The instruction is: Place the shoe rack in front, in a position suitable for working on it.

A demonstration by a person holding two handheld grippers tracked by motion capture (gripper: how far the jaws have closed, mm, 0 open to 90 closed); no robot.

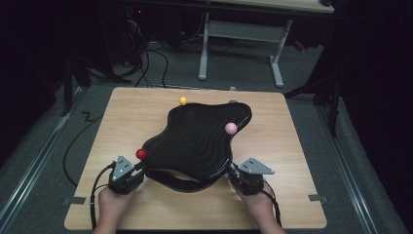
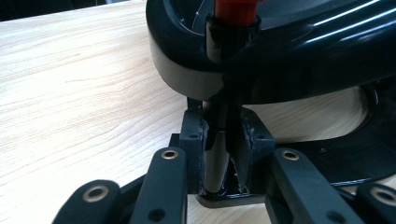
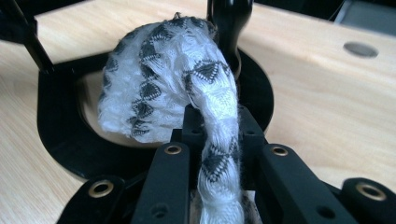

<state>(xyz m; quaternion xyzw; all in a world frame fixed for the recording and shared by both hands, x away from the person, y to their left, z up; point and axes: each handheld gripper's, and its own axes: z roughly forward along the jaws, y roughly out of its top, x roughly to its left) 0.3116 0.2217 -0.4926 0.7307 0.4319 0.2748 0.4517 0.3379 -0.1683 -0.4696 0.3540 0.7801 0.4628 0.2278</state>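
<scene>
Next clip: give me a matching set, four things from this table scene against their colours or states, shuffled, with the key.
Things:
1. ball beside the left tool
2. ball at the far edge of the black frame
3. ball towards the right
4. cloth

Colours or states:
A. pink
B. pinched in the right tool
C. red
D. yellow

Pairs: 1-C, 2-D, 3-A, 4-B

A light wooden table (image 1: 122,122) fills the middle of the frame. A black stand with coloured balls (image 1: 195,141) sits on it.
</scene>
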